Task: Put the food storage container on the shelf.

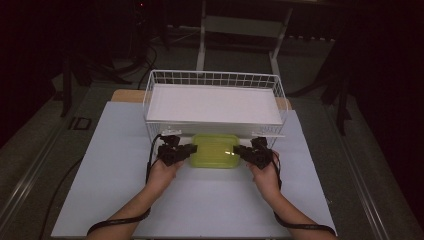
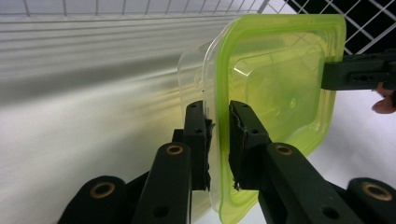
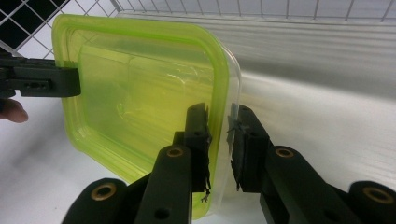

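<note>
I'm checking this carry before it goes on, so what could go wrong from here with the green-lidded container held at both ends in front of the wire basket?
1. The left tongs and right tongs each pinch only the thin lid rim of the container; it could slip or the lid could pop off.
2. If the hands move unevenly, the container may twist or tilt.
3. The wire basket stands close behind, so the container could knock its front edge.

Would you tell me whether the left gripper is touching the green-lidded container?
Touching: the left gripper view shows the left gripper clamped on the container rim, pads pressing both sides.
</note>
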The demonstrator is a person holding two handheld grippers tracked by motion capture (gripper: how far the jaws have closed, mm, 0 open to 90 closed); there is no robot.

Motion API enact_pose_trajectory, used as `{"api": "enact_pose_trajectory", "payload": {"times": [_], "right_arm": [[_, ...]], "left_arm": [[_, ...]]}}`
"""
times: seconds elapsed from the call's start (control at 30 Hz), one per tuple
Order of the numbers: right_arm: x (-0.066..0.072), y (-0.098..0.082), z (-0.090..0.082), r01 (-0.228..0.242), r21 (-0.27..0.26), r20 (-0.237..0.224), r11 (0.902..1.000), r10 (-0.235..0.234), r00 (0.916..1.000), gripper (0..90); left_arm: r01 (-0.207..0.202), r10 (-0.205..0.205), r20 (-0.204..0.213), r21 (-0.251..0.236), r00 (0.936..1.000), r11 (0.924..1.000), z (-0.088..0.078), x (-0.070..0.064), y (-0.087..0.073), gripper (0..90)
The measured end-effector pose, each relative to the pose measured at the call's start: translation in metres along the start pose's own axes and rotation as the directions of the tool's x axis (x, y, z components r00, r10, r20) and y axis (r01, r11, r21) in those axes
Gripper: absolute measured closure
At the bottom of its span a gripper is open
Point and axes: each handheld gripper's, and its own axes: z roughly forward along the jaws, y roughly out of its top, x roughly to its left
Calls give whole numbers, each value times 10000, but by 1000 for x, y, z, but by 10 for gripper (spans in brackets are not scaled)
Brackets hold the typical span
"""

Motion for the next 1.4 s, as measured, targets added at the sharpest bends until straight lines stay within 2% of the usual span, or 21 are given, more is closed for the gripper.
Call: {"api": "enact_pose_trajectory", "payload": {"times": [0.23,0.27,0.3,0.37,0.4,0.47,0.57,0.6,0.63,0.73,0.8,0.87,0.93,0.97,1.0,1.2,1.23,1.4], "right_arm": [[1,1,3,216,-160,205,9996,-212,9996,732],[2,2,5,345,-250,352,9991,-336,9988,705],[3,2,6,467,-308,461,9984,-452,9979,694],[4,3,7,580,-335,535,9978,-562,9970,685],[5,3,9,784,-310,753,9964,-759,9943,666],[6,4,10,902,-323,888,9954,-870,9922,658],[6,4,14,1175,-440,1181,9921,-1116,9867,626],[7,4,15,1190,-463,1232,9918,-1126,9860,613],[7,3,16,1254,-520,1383,9907,-1172,9834,600],[6,1,19,1284,-700,1651,9893,-1154,9795,589],[5,1,20,1163,-766,1681,9903,-1021,9805,577],[4,2,22,1166,-785,1733,9901,-1016,9796,555],[2,3,23,1133,-829,1762,9901,-973,9795,548],[2,3,23,1114,-838,1772,9902,-952,9796,548],[2,3,23,1103,-839,1777,9904,-941,9796,539],[1,4,23,970,-828,1802,9918,-808,9803,479],[2,4,22,938,-864,1789,9918,-772,9808,478],[3,1,14,756,-1045,1637,9917,-578,9848,471]], "left_arm": [[-141,141,-12,-180,9999,9997,3,3,2,763],[-142,141,-55,-216,9999,9997,4,3,2,749],[26,-28,-55,-264,10000,9996,4,4,2,747],[46,-48,-53,-283,10000,9996,5,5,2,745],[28,-32,-122,-363,9999,9993,6,7,1,740],[20,-25,-132,-395,9999,9992,6,7,1,738],[-196,180,-346,-476,9992,9987,8,6,1,678],[-435,413,-466,-475,9981,9979,12,5,0,635],[-435,413,-466,-475,9981,9979,12,5,0,630],[-307,289,-327,-546,9990,9980,15,10,0,603],[-438,418,-357,-560,9985,9975,16,13,1,587],[-384,369,-266,-582,9990,9976,17,14,1,581],[-115,105,-168,-609,9998,9981,18,16,1,580],[-192,173,-297,-663,9994,9976,19,16,1,575],[-616,583,-510,-664,9970,9959,19,16,2,518],[-717,662,-771,-713,9948,9949,20,12,4,469],[-1006,946,-810,-723,9922,9923,19,10,5,466],[-1216,1162,-779,-691,9902,9902,14,7,4,453]]}}
